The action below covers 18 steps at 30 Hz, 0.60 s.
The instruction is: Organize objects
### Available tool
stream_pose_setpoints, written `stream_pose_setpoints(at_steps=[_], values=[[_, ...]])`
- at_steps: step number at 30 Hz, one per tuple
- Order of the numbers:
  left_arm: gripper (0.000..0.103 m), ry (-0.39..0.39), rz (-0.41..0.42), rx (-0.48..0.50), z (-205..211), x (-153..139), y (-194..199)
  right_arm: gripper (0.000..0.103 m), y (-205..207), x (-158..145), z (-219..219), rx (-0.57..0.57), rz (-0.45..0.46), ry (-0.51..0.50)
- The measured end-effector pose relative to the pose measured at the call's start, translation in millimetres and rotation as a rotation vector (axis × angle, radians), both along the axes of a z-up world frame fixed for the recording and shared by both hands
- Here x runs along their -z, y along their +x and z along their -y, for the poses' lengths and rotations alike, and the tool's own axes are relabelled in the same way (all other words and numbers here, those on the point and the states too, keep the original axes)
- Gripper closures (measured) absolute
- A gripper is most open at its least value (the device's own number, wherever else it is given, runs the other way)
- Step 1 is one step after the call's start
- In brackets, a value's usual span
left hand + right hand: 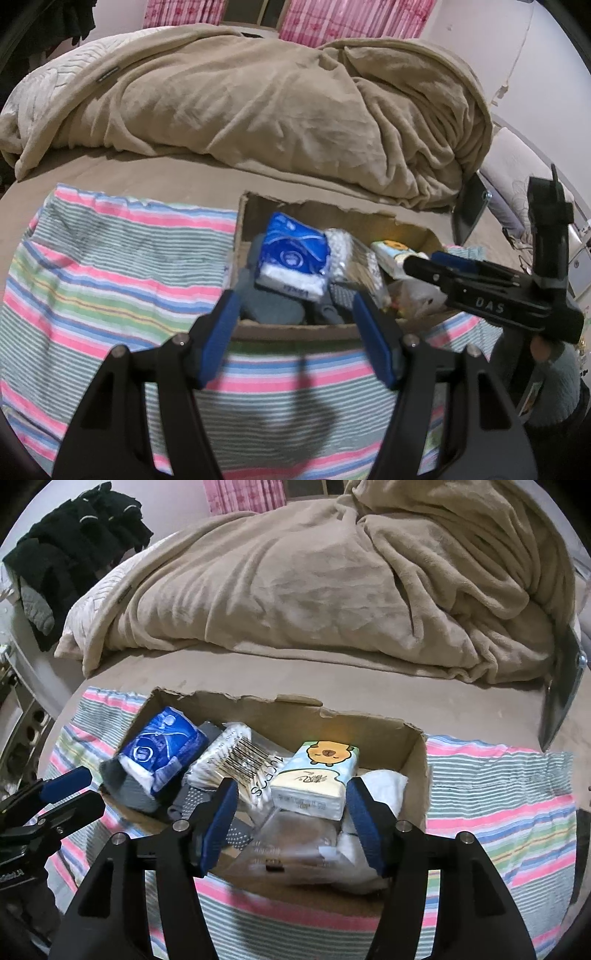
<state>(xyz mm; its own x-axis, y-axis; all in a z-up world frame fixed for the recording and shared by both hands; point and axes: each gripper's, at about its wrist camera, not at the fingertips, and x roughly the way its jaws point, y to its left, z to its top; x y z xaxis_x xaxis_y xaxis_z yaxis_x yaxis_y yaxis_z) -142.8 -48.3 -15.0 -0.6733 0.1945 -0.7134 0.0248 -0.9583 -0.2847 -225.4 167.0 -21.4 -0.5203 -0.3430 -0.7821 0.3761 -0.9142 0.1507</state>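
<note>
A torn cardboard box [413, 749] sits on a striped cloth [498, 805] on the bed. It holds a blue tissue pack [162, 746], a bag of cotton swabs [236, 760], a cartoon tissue pack [314, 775], grey socks [136, 794] and clear packets. My right gripper [291, 819] is open and empty over the box's near edge. My left gripper [295, 332] is open and empty at the near edge of the box [258, 206], facing the blue tissue pack [291, 254]. The right gripper [443, 264] shows at the right of the left wrist view.
A rumpled tan blanket [332, 583] lies behind the box. Dark clothes [74, 535] hang at the far left. A dark metal stand [561, 686] stands at the right edge of the bed. The striped cloth [103, 280] spreads left of the box.
</note>
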Motion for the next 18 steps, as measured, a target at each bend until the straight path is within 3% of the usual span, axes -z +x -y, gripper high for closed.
stream_pose_setpoints(at_steps=[18], values=[[0.037, -0.040, -0.015, 0.033, -24.8, -24.6, 44.2, 0.037, 65.1, -30.3, -22.1, 0.011, -0.057, -0.017]])
